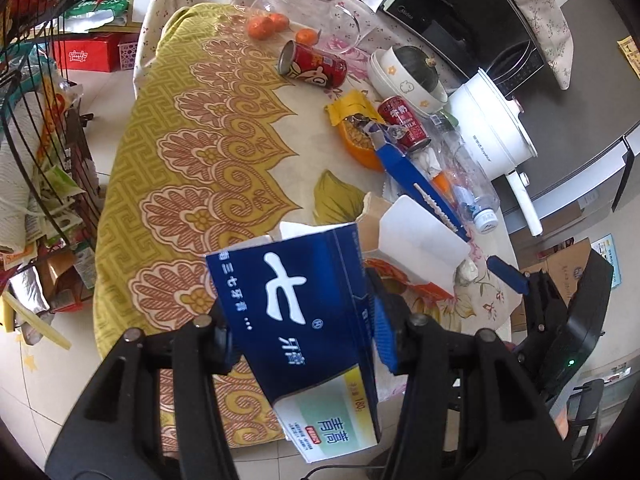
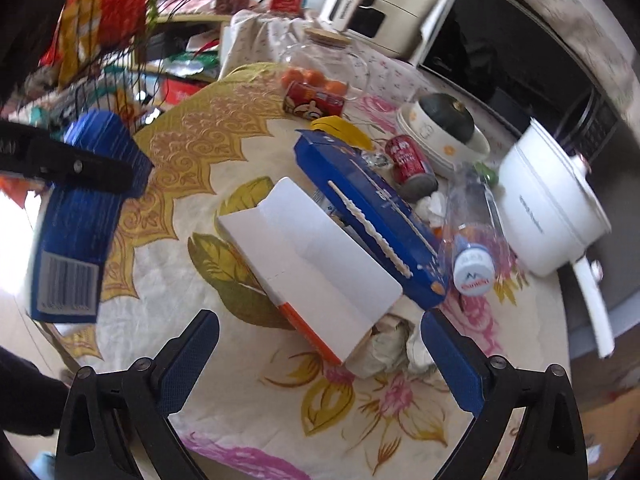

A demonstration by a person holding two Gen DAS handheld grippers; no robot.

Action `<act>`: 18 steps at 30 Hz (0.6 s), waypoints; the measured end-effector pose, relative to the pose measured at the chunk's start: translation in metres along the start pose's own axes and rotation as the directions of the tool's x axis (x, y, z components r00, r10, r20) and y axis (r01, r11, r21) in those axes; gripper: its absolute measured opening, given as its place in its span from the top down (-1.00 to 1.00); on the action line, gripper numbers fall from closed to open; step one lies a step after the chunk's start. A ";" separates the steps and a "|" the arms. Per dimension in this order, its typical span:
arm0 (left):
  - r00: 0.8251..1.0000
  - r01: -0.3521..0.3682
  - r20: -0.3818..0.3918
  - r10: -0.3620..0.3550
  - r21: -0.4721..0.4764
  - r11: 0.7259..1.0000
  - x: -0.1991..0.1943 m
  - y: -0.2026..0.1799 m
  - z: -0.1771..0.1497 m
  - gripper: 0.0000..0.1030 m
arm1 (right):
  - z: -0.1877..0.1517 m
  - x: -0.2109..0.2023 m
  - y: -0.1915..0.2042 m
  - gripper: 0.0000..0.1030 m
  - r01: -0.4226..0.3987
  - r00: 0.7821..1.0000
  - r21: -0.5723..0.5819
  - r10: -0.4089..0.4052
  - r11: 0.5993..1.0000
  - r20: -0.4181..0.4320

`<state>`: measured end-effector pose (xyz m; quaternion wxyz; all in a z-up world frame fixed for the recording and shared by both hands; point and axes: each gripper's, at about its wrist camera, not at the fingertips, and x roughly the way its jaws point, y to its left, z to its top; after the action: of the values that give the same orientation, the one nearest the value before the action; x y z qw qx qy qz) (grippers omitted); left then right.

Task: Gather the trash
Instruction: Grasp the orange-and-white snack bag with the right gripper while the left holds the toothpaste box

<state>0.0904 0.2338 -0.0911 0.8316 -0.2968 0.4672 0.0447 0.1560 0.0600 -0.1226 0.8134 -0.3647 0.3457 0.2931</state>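
Observation:
My left gripper (image 1: 304, 336) is shut on a dark blue toothpaste box (image 1: 304, 320), held tilted above the table's near edge. The right wrist view shows that box (image 2: 76, 232) at the far left in the left gripper (image 2: 84, 166). My right gripper (image 2: 320, 320) is open, its blue pads either side of an opened white carton with an orange side (image 2: 320, 256) lying on the tablecloth. Crumpled paper (image 2: 388, 344) lies beside that carton. Behind it lie a long blue box with a serrated edge (image 2: 372, 208), a clear plastic bottle (image 2: 472, 232), two red cans (image 2: 408, 158) (image 2: 314, 104) and a yellow pouch (image 1: 356, 128).
A white electric pot (image 2: 548, 208), stacked bowls (image 2: 444, 136), a glass jar (image 2: 328, 64) and oranges (image 1: 266, 24) stand at the back of the patterned tablecloth (image 1: 168, 160). A wire rack full of packets (image 1: 44, 152) stands on the floor to the left. A black appliance (image 1: 472, 12) is behind.

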 end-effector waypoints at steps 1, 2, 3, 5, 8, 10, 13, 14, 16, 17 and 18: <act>1.000 -0.003 -0.004 0.003 0.003 1.000 0.000 0.003 0.000 -0.05 | 0.001 0.007 0.005 -0.97 0.027 1.000 -0.032 -0.028 0.999 -0.010; 1.000 -0.004 -0.006 0.004 0.004 1.000 0.000 0.005 0.000 -0.05 | 0.001 0.014 0.008 -0.93 0.047 0.999 -0.056 -0.048 0.997 -0.020; 1.000 -0.004 -0.009 0.004 0.005 1.000 0.000 0.007 0.001 -0.05 | 0.001 0.020 0.011 -0.87 0.061 0.998 -0.073 -0.064 0.995 -0.030; 1.000 -0.003 -0.016 0.003 0.007 1.000 0.002 0.009 0.001 -0.05 | 0.001 0.035 0.012 -0.80 0.079 0.995 -0.084 -0.083 0.993 -0.053; 1.000 -0.002 -0.024 0.002 0.011 1.000 0.003 0.011 0.002 -0.05 | 0.001 0.051 0.009 -0.70 0.088 0.993 -0.059 -0.092 0.994 -0.074; 1.000 -0.003 -0.027 0.004 0.012 1.000 0.004 0.011 0.003 -0.05 | 0.003 0.054 0.003 -0.61 0.075 0.995 -0.012 -0.075 0.997 -0.062; 1.000 -0.007 -0.028 0.008 0.015 1.000 0.004 0.011 0.002 -0.05 | 0.005 0.056 -0.004 -0.26 0.067 0.996 0.042 -0.064 0.997 -0.063; 1.000 -0.008 -0.028 0.009 0.013 1.000 0.004 0.012 0.002 -0.05 | 0.005 0.055 -0.005 -0.09 0.074 0.995 0.045 -0.071 0.996 -0.064; 1.000 -0.010 -0.027 0.010 0.008 1.000 0.004 0.013 0.003 -0.05 | 0.006 0.053 -0.010 0.10 0.051 0.997 0.071 -0.047 0.996 -0.059; 1.000 -0.009 -0.026 0.009 0.006 1.000 0.004 0.013 0.003 -0.05 | 0.006 0.051 -0.013 0.21 0.037 0.998 0.089 -0.032 0.995 -0.053; 1.000 -0.007 -0.024 0.007 0.004 1.000 0.003 0.013 0.003 -0.05 | 0.007 0.047 -0.015 0.27 0.015 0.999 0.113 -0.010 0.994 -0.047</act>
<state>0.0897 0.2453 -0.0982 0.8264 -0.2940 0.4782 0.0433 0.1972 0.0671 -0.1495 0.8263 -0.3270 0.3781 0.2594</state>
